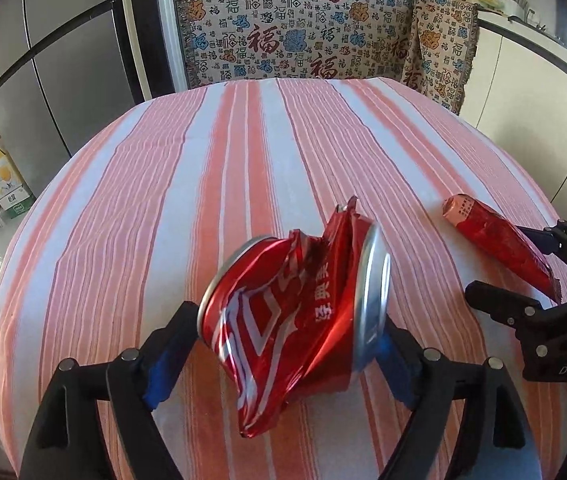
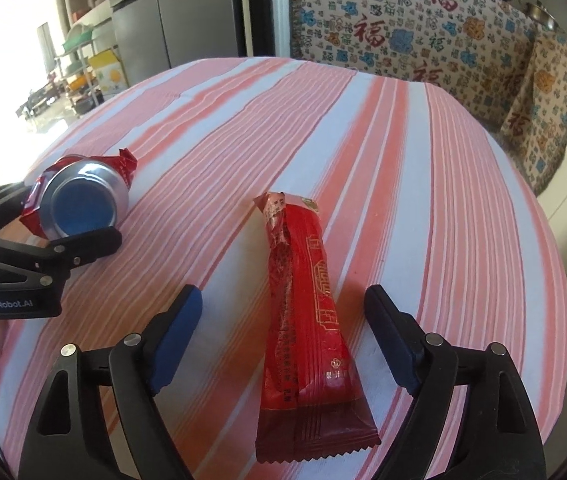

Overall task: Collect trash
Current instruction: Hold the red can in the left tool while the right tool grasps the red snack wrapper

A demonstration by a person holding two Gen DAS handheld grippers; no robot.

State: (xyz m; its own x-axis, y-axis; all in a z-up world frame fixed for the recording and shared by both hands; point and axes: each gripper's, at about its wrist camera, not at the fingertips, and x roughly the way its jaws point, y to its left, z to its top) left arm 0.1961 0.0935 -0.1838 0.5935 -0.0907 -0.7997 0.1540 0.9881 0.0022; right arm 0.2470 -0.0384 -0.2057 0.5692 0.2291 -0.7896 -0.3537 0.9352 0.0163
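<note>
Crushed can gripped on the left, red wrapper waiting between spread fingers on the right.

The left hand-held gripper (image 1: 289,346) is clenched on the crushed can (image 1: 291,320), its blue pads pressing the two ends, the can held low over the striped surface (image 1: 203,180). To the right of the can lies the red snack wrapper (image 2: 307,344), flat on the surface and lengthwise between the fingers of the right hand-held gripper (image 2: 283,320), which stands released and not touching it. To do this well, I judge the right gripper should settle lower, straddle the wrapper's middle rather than the thin crimped end, and close gently so the slick foil does not slide out. No bin is in view.
</note>
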